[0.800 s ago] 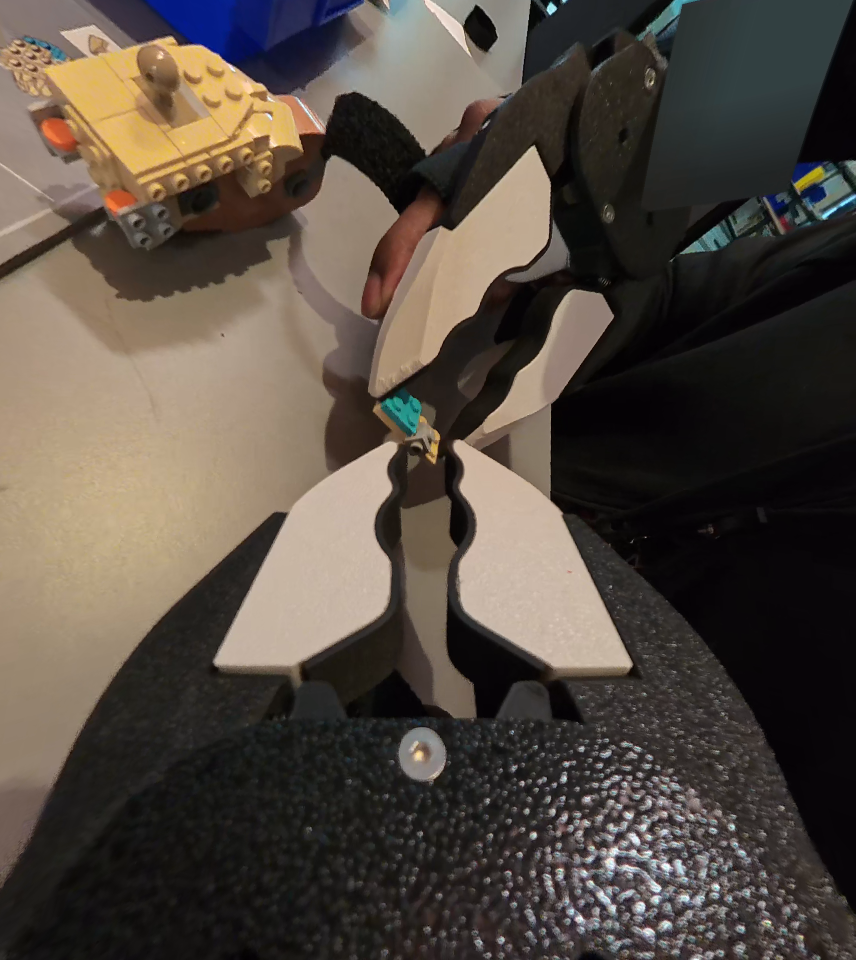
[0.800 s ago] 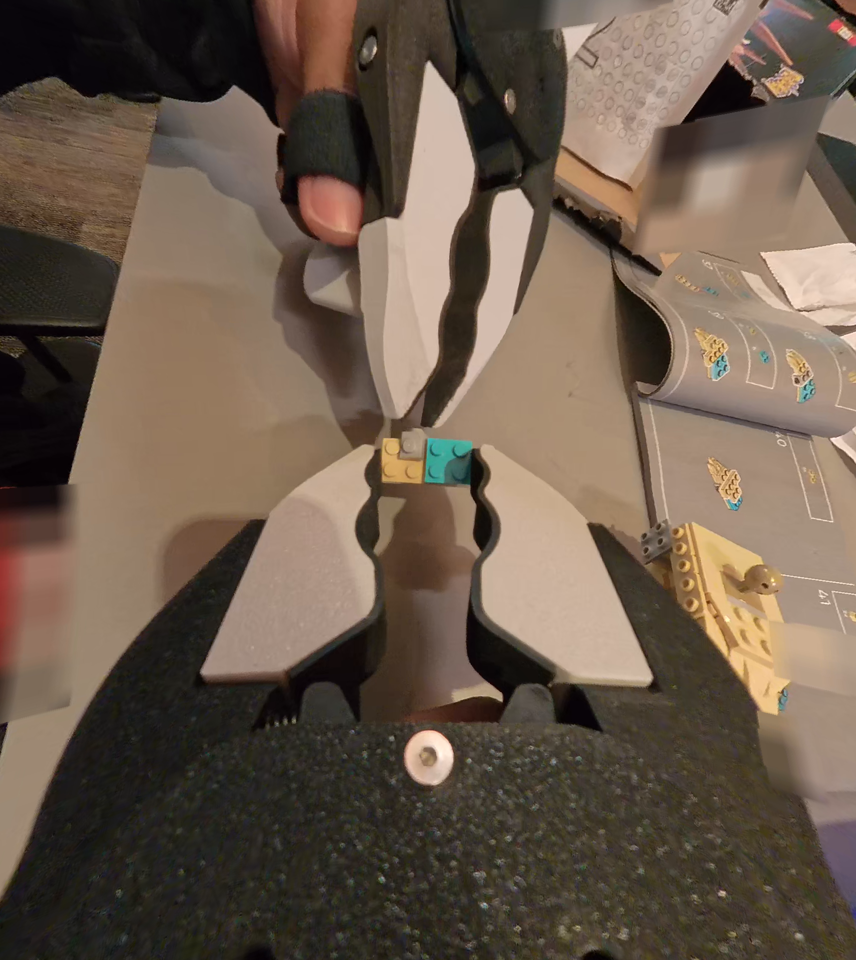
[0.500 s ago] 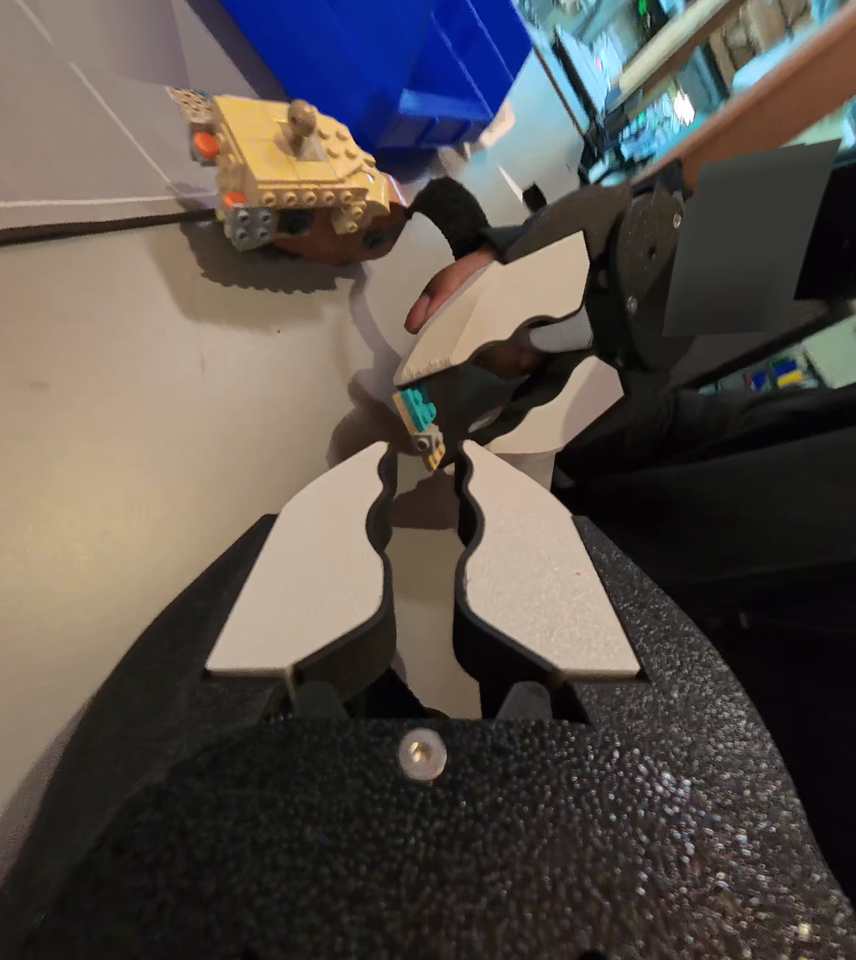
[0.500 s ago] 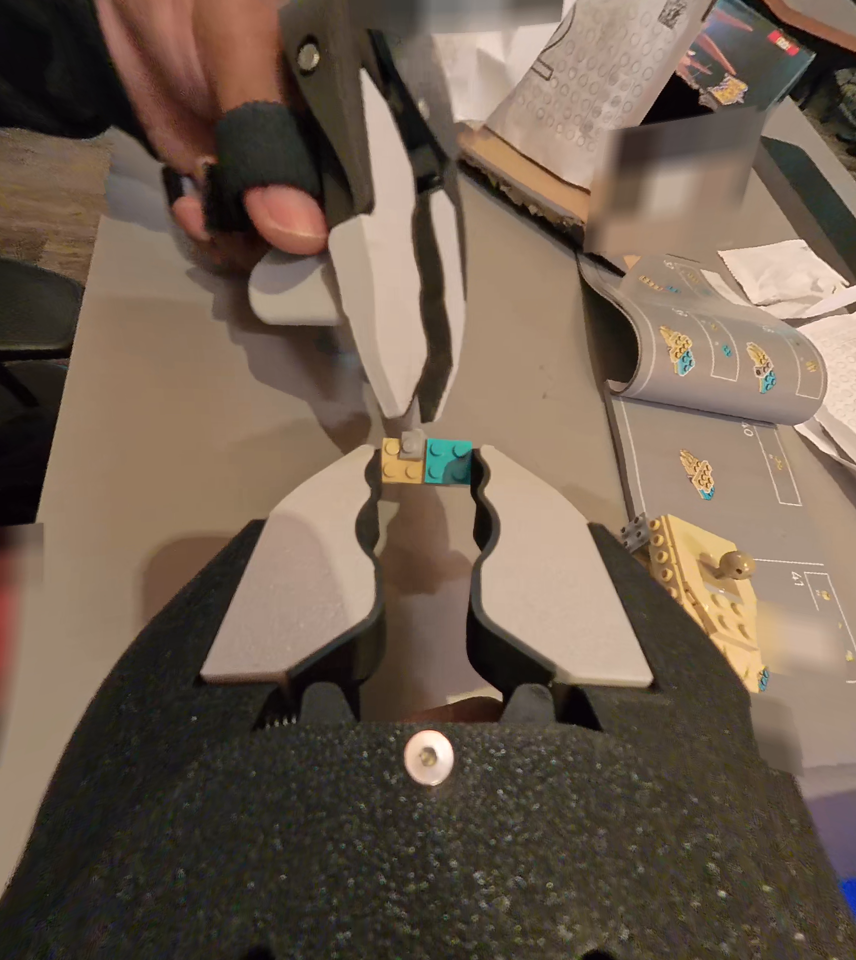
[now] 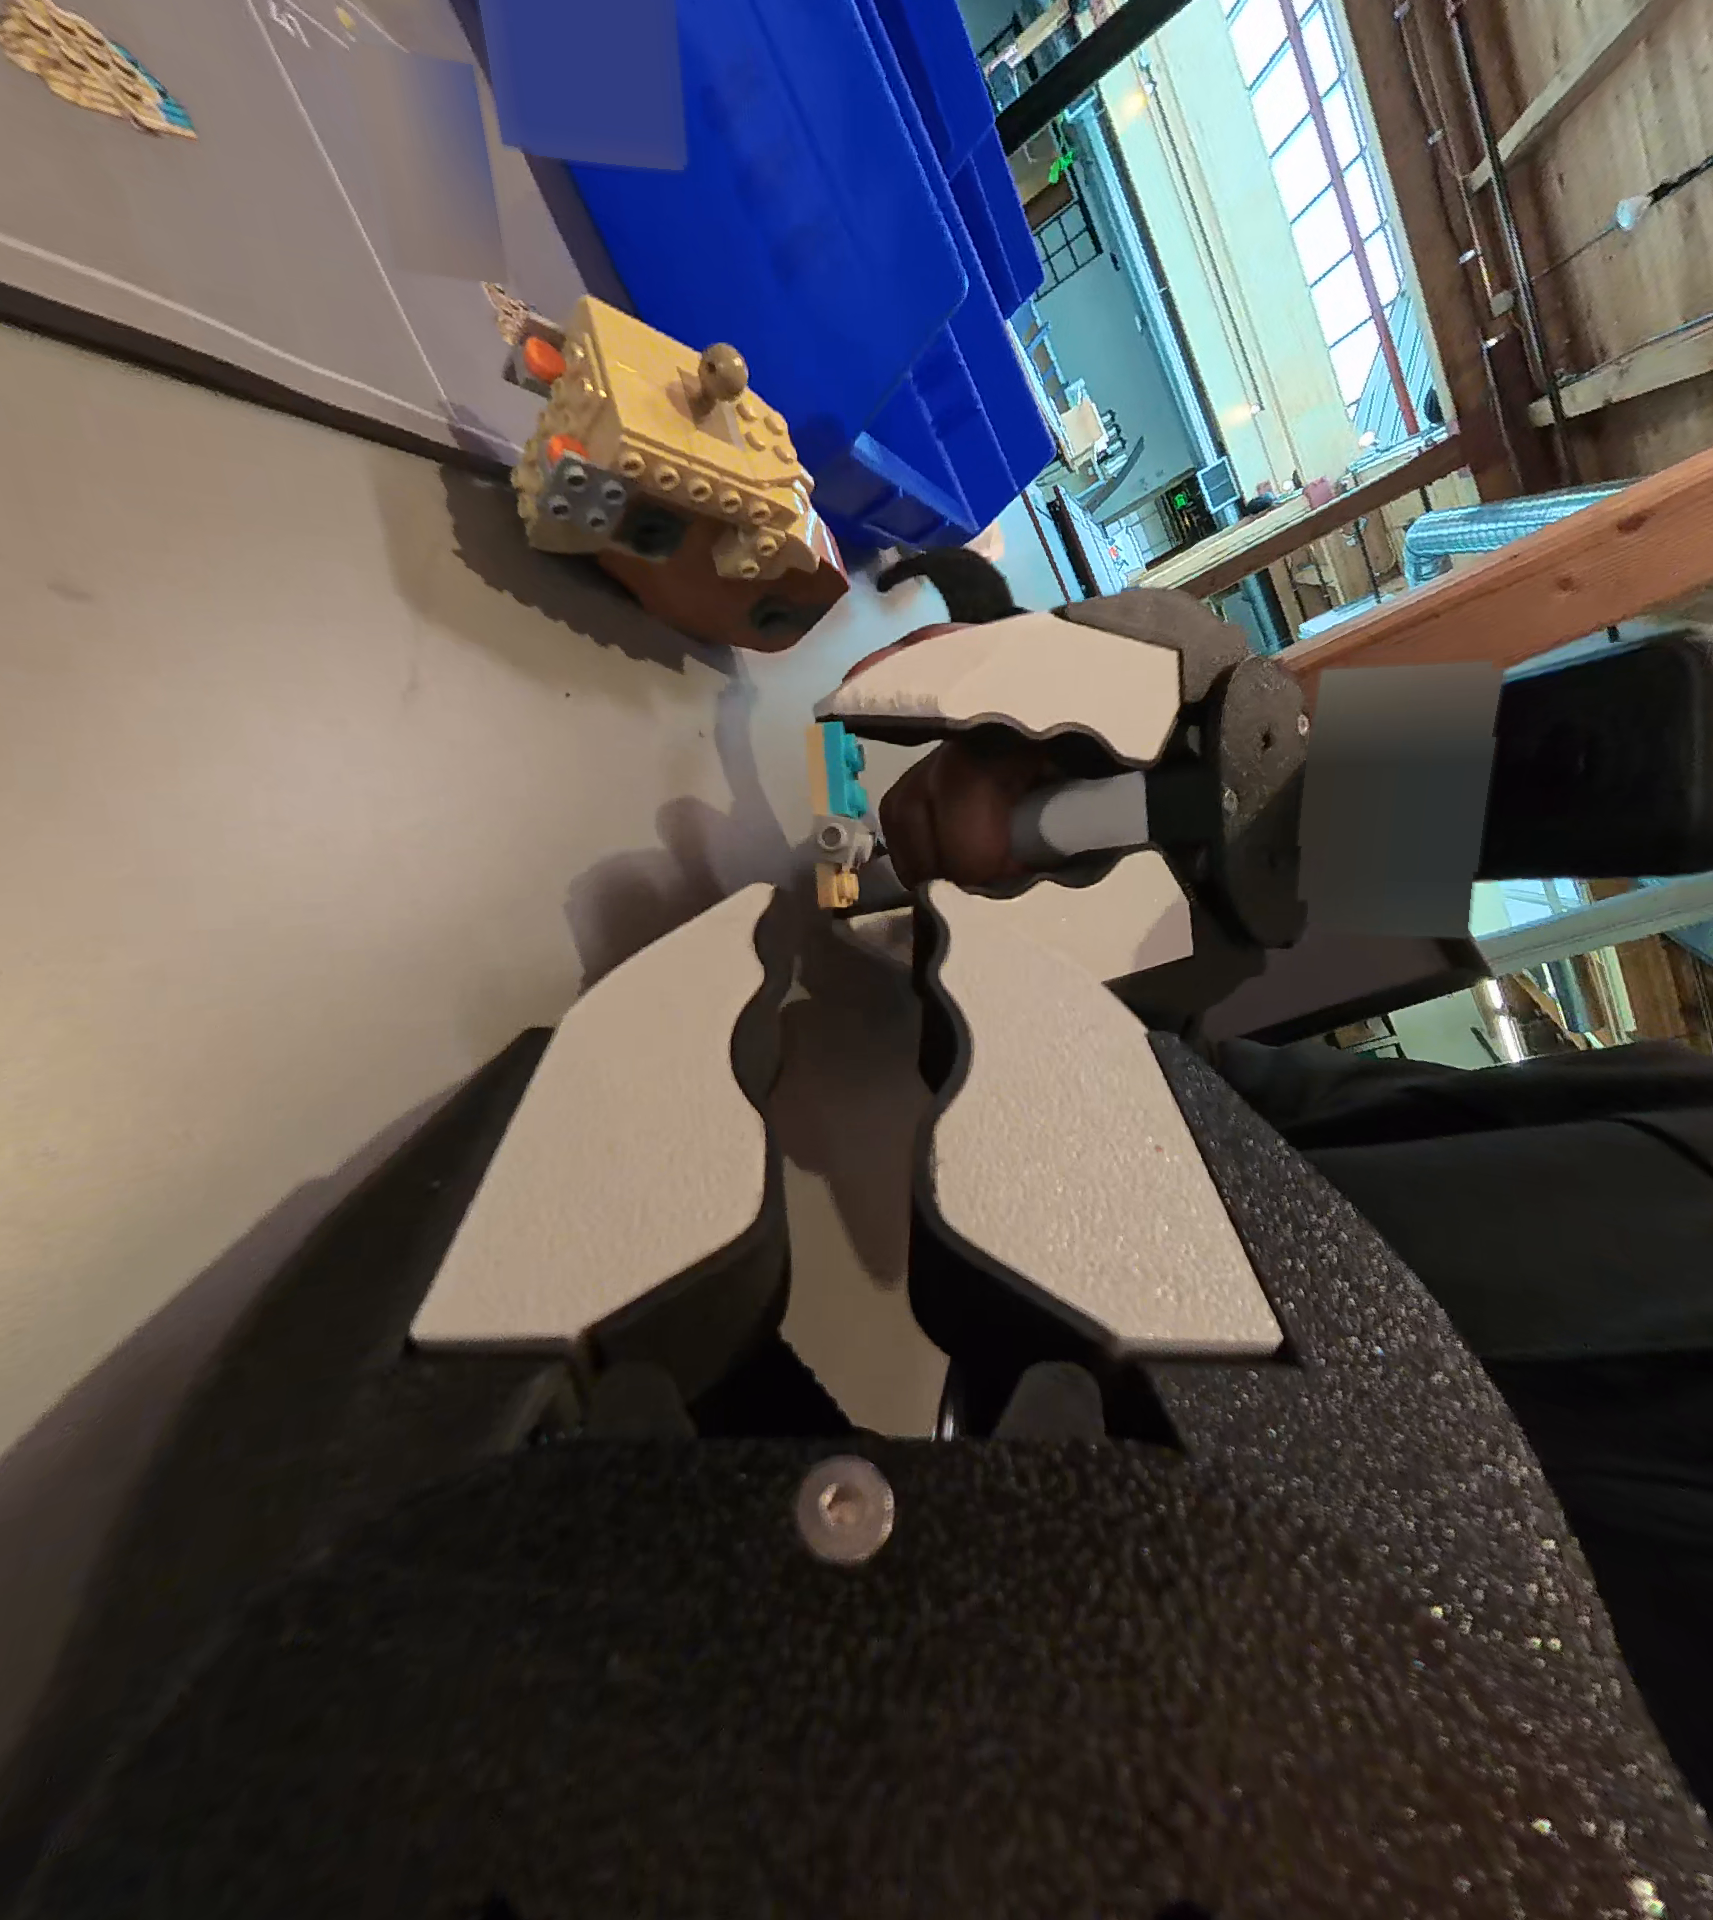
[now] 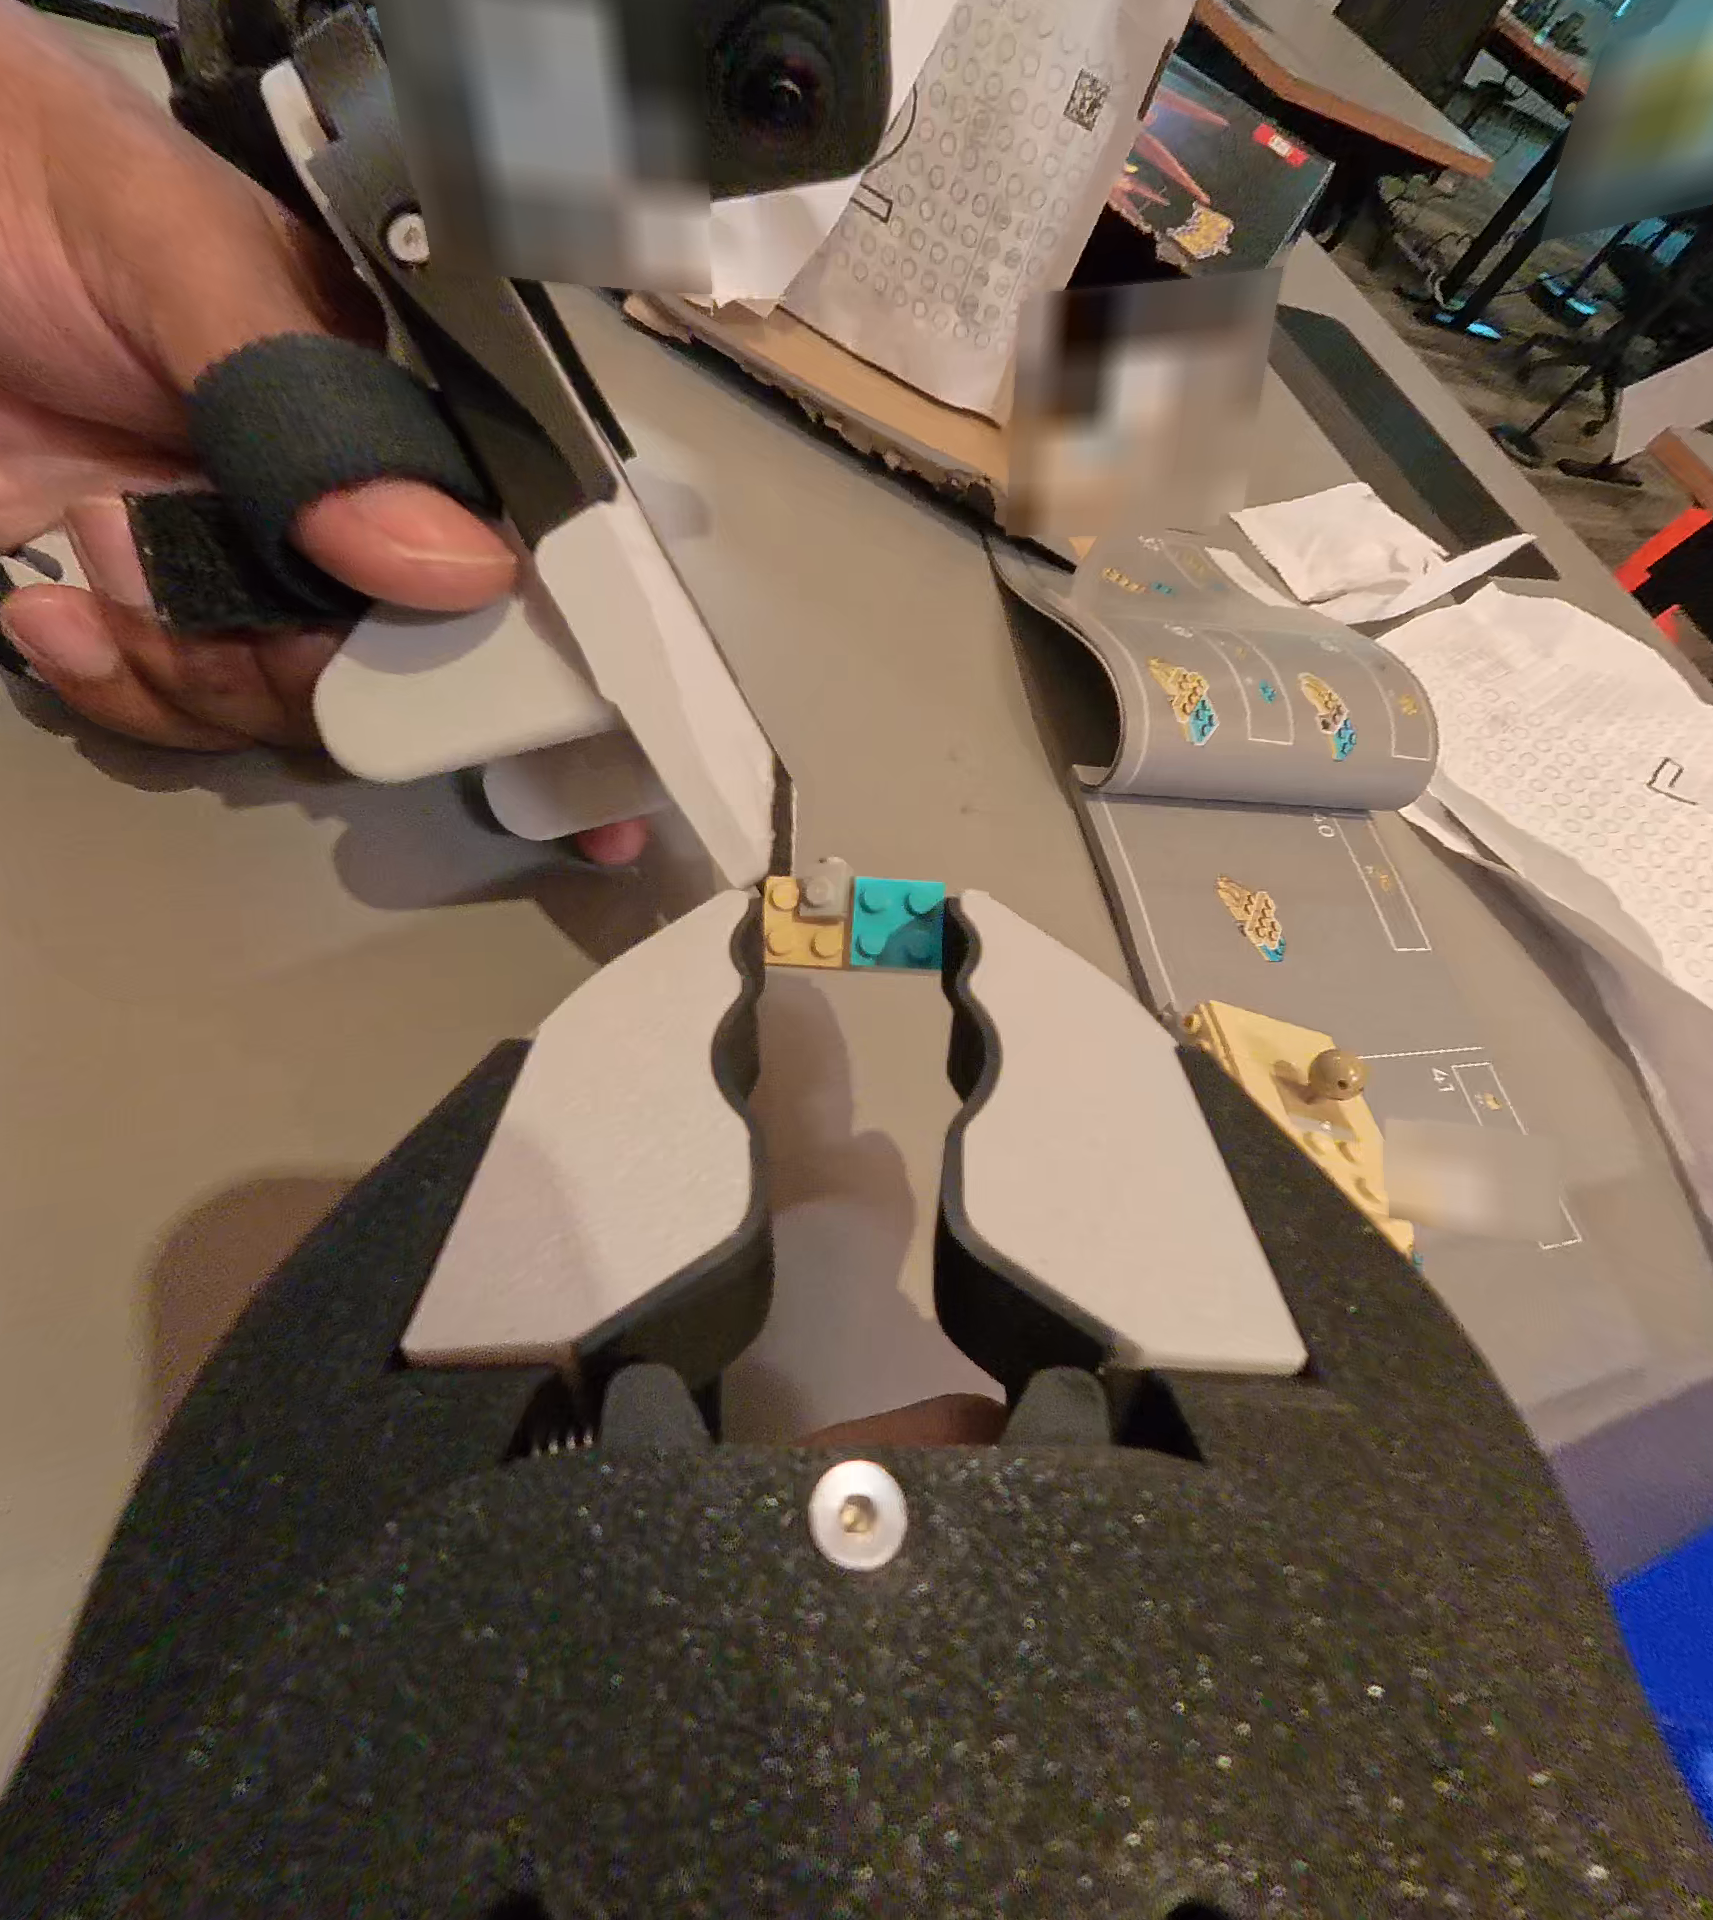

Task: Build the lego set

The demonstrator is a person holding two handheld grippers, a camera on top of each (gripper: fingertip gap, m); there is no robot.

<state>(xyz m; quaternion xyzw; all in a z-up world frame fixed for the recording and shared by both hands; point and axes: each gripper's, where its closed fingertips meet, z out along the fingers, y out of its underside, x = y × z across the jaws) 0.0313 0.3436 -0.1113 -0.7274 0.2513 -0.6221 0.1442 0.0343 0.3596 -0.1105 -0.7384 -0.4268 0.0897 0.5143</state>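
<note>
the right gripper (image 6: 854, 914) grasps the small tan and teal lego piece (image 6: 852, 923) between its fingertips above the grey table (image 6: 208, 987), while the left gripper (image 5: 836, 909) stands released just beside it.

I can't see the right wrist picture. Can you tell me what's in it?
The right hand-held gripper pinches a small tan-and-teal plastic brick piece topped by a tiny grey stud, above a grey table. The left hand-held gripper reaches it from above; a tan brick model and curled grey instruction booklet lie right.
</note>
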